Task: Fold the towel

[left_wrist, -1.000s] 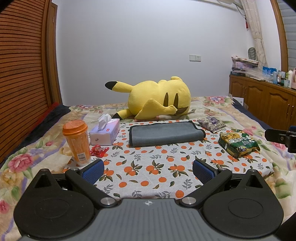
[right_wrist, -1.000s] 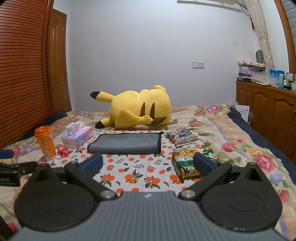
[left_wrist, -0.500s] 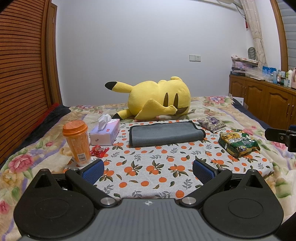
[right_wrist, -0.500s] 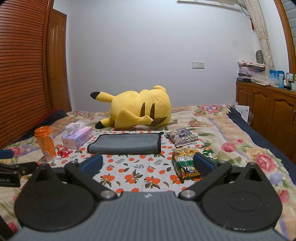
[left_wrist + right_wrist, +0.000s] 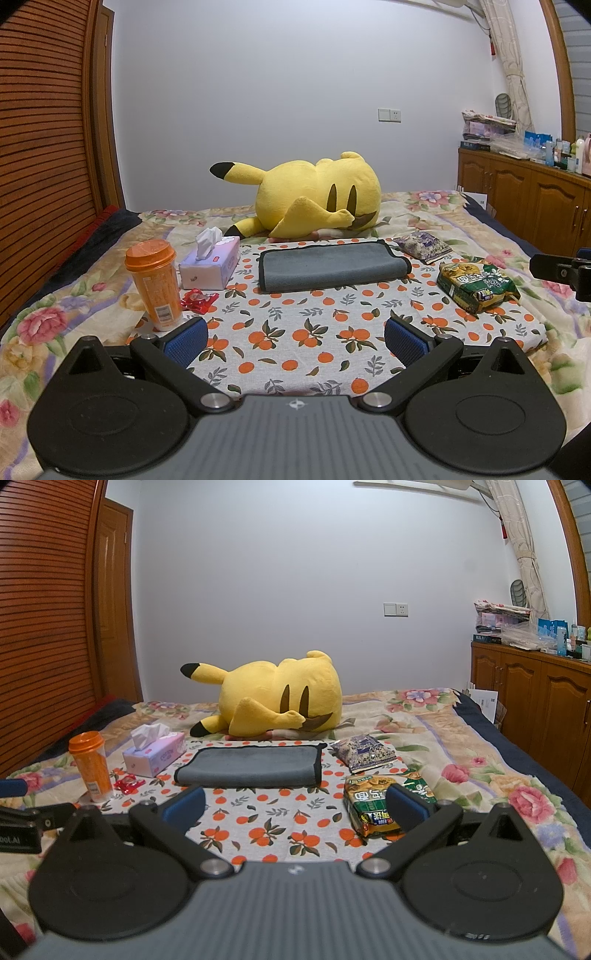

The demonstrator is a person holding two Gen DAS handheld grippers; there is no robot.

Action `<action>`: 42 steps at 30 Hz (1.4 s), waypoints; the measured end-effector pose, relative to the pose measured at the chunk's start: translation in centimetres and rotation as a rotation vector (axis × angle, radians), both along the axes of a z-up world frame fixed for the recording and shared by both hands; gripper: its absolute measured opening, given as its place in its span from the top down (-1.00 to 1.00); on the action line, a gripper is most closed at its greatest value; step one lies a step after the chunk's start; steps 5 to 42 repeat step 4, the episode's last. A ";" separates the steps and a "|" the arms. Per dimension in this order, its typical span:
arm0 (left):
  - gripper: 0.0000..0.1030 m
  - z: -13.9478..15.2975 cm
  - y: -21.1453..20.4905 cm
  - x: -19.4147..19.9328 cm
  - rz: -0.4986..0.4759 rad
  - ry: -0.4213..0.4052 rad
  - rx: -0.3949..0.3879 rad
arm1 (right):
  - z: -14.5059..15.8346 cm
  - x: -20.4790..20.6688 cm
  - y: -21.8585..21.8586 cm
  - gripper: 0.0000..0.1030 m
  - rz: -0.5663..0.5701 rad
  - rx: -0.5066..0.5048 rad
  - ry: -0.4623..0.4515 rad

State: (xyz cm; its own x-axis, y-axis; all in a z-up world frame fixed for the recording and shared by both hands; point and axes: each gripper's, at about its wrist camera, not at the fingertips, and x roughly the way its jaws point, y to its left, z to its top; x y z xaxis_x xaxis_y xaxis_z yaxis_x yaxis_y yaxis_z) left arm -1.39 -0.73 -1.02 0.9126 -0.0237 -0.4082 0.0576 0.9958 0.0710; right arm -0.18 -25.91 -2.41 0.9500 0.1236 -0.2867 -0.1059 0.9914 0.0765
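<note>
A grey towel (image 5: 332,266) with dark edging lies folded in a flat rectangle on the orange-print cloth (image 5: 303,332) on the bed; it also shows in the right wrist view (image 5: 251,770). My left gripper (image 5: 295,338) is open and empty, held low over the cloth well short of the towel. My right gripper (image 5: 295,808) is open and empty, also short of the towel, its right finger (image 5: 408,808) in front of a green snack bag (image 5: 376,805).
An orange cup (image 5: 153,282), a tissue box (image 5: 210,267) and a red wrapper (image 5: 197,299) lie left of the towel. A purple packet (image 5: 423,245) and the green snack bag (image 5: 476,286) lie to its right. A yellow plush toy (image 5: 314,195) lies behind it. Wooden cabinets (image 5: 524,199) stand at the right.
</note>
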 end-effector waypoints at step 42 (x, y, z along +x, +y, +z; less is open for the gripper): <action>-1.00 0.1 0.0 0.0 0.001 0.001 -0.001 | 0.0 0.0 0.0 -1.00 0.000 0.000 0.000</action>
